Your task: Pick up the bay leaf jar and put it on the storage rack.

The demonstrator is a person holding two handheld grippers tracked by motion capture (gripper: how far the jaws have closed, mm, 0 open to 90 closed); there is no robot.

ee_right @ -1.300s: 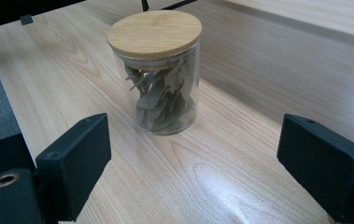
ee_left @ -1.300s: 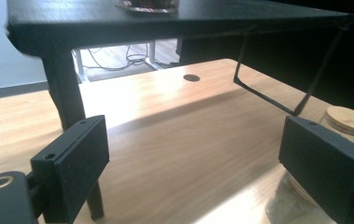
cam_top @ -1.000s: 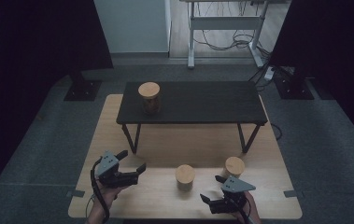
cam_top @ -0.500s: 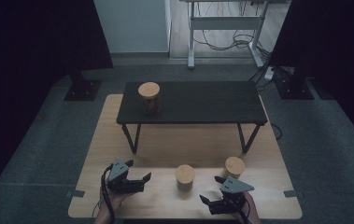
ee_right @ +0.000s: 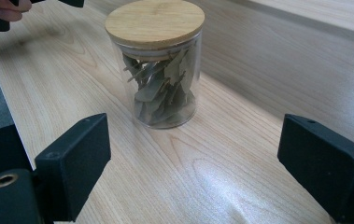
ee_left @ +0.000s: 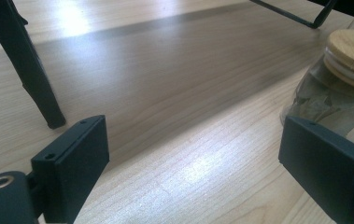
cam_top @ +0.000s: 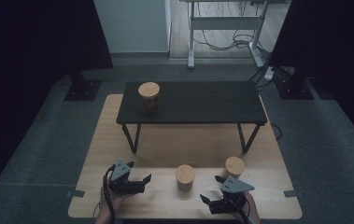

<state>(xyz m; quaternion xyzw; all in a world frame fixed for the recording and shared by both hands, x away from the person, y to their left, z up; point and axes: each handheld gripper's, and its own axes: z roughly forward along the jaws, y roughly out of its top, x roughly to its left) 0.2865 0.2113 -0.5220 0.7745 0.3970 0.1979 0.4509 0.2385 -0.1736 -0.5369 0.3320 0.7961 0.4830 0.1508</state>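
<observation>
From the high view I had my left gripper [cam_top: 143, 179] low on the wooden board [cam_top: 109, 140], at about nine o'clock from the middle jar [cam_top: 185, 176], near it but apart. My right gripper [cam_top: 212, 193] sat at roughly four o'clock from that same jar, also clear of it. Both sets of jaws stood spread wide with nothing between them.

The high view also gave me what the gripper cameras could not: a second jar [cam_top: 234, 166] at two o'clock from the middle one, and a third jar [cam_top: 149, 96] standing on the black low table [cam_top: 202, 102] at twelve o'clock.

My right gripper [ee_right: 193, 158] view showed the middle jar [ee_right: 158, 65] upright and whole, with its wooden lid [ee_right: 154, 21] seated and dried leaves inside the glass, details too small from above. At its ten o'clock corner, fingers [ee_right: 4, 8] of my other hand showed.

My left gripper [ee_left: 191, 163] view caught the jar [ee_left: 338, 79] only at its three o'clock edge, partly cut off, plus a table leg [ee_left: 30, 70] at ten o'clock.
</observation>
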